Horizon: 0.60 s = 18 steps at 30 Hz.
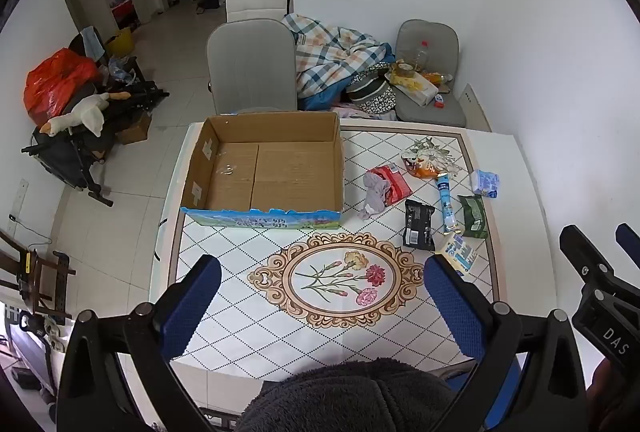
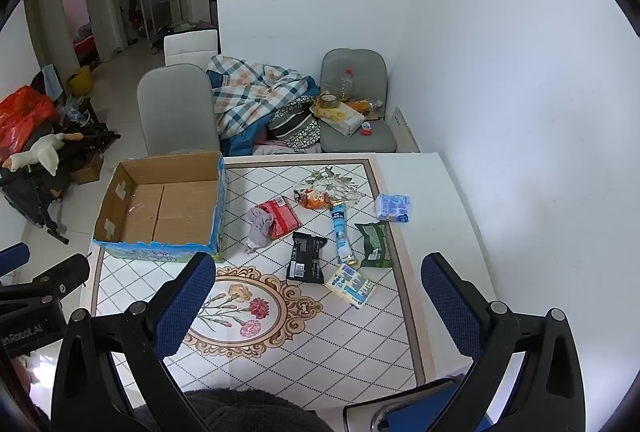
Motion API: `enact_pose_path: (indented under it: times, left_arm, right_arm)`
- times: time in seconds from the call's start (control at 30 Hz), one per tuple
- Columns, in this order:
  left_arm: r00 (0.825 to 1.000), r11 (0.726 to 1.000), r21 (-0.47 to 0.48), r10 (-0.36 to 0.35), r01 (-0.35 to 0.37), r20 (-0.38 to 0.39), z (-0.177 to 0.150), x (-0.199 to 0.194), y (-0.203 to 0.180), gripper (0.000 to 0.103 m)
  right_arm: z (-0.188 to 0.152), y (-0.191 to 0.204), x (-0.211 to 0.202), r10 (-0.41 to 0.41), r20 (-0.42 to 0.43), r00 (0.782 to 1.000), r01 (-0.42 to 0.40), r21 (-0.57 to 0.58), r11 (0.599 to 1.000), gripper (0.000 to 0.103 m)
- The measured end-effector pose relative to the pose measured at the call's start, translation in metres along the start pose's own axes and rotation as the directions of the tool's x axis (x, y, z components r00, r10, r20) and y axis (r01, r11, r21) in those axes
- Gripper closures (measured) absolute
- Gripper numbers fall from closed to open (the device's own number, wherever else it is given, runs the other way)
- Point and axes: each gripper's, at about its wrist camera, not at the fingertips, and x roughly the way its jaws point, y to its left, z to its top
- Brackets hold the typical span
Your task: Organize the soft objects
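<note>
I hold both tools above the near edge of the table with nothing taken up yet; I judge this the opening step, before the first pick.

Left gripper [image 1: 322, 296]: blue pads spread fully wide, nothing between them, hanging over the flower medallion printed on the white diamond-tiled table top [image 1: 248, 328]. Right gripper [image 2: 318, 296]: likewise released and empty, aimed down at the near right part of the table.

The soft things lie loose in a cluster on the right half of the table. Nearest me is the pale yellow packet with blue print [image 2: 351, 284]. Beside it is the flat black pouch [image 2: 306, 256], and just beyond, the dark green wrapped pack [image 2: 375, 244] and the slim light-blue tube [image 2: 341, 228]. Farther on sits the crumpled grey cloth [image 2: 259, 227], touching the red packet [image 2: 283, 218]. Then come the orange snack bag [image 2: 314, 199] and the small blue-and-white tissue pack [image 2: 393, 207]. The cloth may be a sock; the view is too coarse to say.

Far left stands the open brown cardboard box with blue printed sides [image 1: 262, 171], empty, well apart from the nearest packets.

Next move, as I read it: lower the right tool onto the yellow packet, close gently, and carry it left to the box.
</note>
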Motion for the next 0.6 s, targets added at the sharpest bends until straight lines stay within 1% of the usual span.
enact_pose_path:
  times: [0.13,0.27,0.3,0.37,0.6]
  left_arm:
    - [1.000,1.000,0.000,-0.002,0.002,-0.002,0.0000,0.0001,0.0000,0.000]
    - [1.000,1.000,0.013,0.015,-0.015,-0.001,-0.0008,-0.0007,-0.0009,0.000]
    - [1.000,1.000,0.014,0.013,-0.013,-0.001,-0.0011,-0.0013,-0.0005,0.000]
    - [1.000,1.000,0.012,0.008,-0.008,0.001,-0.0002,0.0018,-0.0014,0.000]
    - [1.000,1.000,0.010,-0.001,0.001,0.005,-0.0007,-0.0014,0.0080,0.000]
  right_arm:
    - [-0.0001,0.0008,-0.0001,-0.009,0.003,1.000,0.009,0.002,1.000,0.000]
    - [0.0000,0.0027,0.0028,-0.019,-0.003,1.000,0.019,-0.005,1.000,0.000]
    - [0.0005,0.0065,0.0034,-0.021,-0.004,1.000,0.021,-0.006,1.000,0.000]
    - [-0.0001,-0.0008,-0.0004,-0.012,0.002,1.000,0.012,-0.004,1.000,0.000]
    - [-0.0006,-0.0002,0.0057,-0.024,0.000,1.000,0.024,0.006,1.000,0.000]
